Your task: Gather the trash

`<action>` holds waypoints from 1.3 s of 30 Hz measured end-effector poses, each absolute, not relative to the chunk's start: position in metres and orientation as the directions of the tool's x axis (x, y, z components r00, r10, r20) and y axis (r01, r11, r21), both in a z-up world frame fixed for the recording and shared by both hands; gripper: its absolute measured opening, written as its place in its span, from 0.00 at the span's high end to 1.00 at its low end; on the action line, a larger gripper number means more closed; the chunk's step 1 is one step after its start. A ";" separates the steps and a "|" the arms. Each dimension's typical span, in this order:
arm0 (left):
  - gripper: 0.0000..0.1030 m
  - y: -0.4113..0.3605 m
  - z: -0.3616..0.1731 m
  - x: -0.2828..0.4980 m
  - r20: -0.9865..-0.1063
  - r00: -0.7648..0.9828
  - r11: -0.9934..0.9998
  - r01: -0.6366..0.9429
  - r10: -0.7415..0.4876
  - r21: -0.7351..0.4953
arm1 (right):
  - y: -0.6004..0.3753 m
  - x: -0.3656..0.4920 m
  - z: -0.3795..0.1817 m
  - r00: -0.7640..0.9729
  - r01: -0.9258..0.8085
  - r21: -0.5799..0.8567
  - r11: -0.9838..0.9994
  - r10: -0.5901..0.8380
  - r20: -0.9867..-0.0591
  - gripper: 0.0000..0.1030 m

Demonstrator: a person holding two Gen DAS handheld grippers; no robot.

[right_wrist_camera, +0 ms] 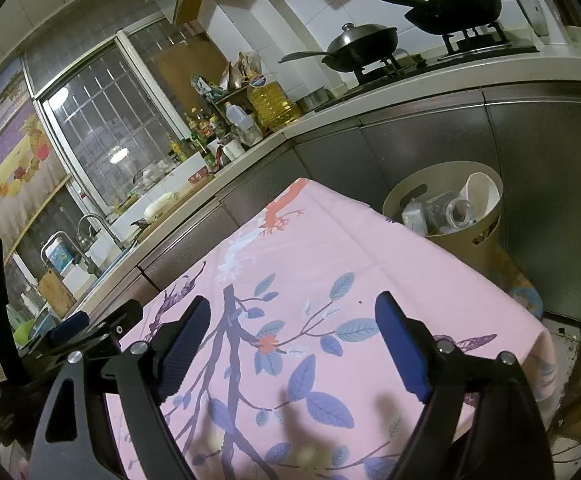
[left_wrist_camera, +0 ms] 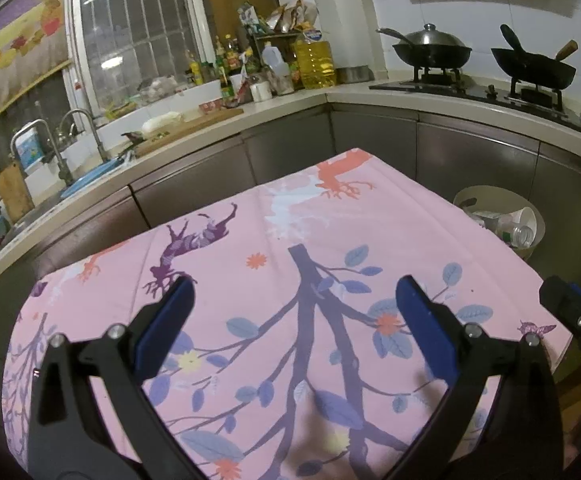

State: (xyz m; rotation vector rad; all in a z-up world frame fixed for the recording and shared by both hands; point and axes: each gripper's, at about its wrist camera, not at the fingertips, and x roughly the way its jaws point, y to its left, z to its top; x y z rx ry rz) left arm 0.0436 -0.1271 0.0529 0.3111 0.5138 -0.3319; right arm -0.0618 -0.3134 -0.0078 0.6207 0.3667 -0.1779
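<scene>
We judge collecting all but done, since the pink leaf-printed cloth worktop [left_wrist_camera: 290, 240] shows no litter, the beige round plastic bin [right_wrist_camera: 486, 236] beside it holds the clear bottle [right_wrist_camera: 456, 210] and cup, and our 2 claws, left claw [left_wrist_camera: 294, 320] and right claw [right_wrist_camera: 294, 340], gape wide, gripping nothing.

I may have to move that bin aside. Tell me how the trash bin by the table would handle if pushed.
The trash bin looks like thin plastic, so probably light and easy to slide. Its load seems to be a clear bottle and a white cup, adding little weight. It is fairly tall, so a push near the rim might tip it; low is safer.
</scene>
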 end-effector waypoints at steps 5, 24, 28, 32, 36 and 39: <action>0.06 -0.126 0.056 0.042 -0.515 0.828 0.905 0.371 -0.221 0.208 | -0.317 -0.063 -0.010 0.917 0.290 0.549 0.784 -0.063 -0.394 0.20; 0.06 -0.122 0.056 0.043 -0.501 0.840 0.915 0.348 -0.207 0.205 | -0.316 -0.058 -0.021 0.905 0.297 0.560 0.774 -0.042 -0.423 0.20; 0.06 -0.124 0.056 0.042 -0.499 0.842 0.914 0.348 -0.206 0.208 | -0.317 -0.058 -0.022 0.905 0.298 0.562 0.772 -0.041 -0.424 0.20; 0.06 -0.125 0.055 0.042 -0.502 0.840 0.915 0.346 -0.205 0.206 | -0.316 -0.058 -0.022 0.906 0.295 0.561 0.773 -0.039 -0.422 0.20; 0.06 -0.124 0.054 0.042 -0.503 0.840 0.917 0.342 -0.201 0.206 | -0.313 -0.058 -0.024 0.910 0.282 0.562 0.777 -0.032 -0.413 0.20; 0.06 -0.124 0.053 0.042 -0.506 0.840 0.917 0.341 -0.198 0.207 | -0.312 -0.058 -0.025 0.913 0.277 0.567 0.776 -0.028 -0.408 0.19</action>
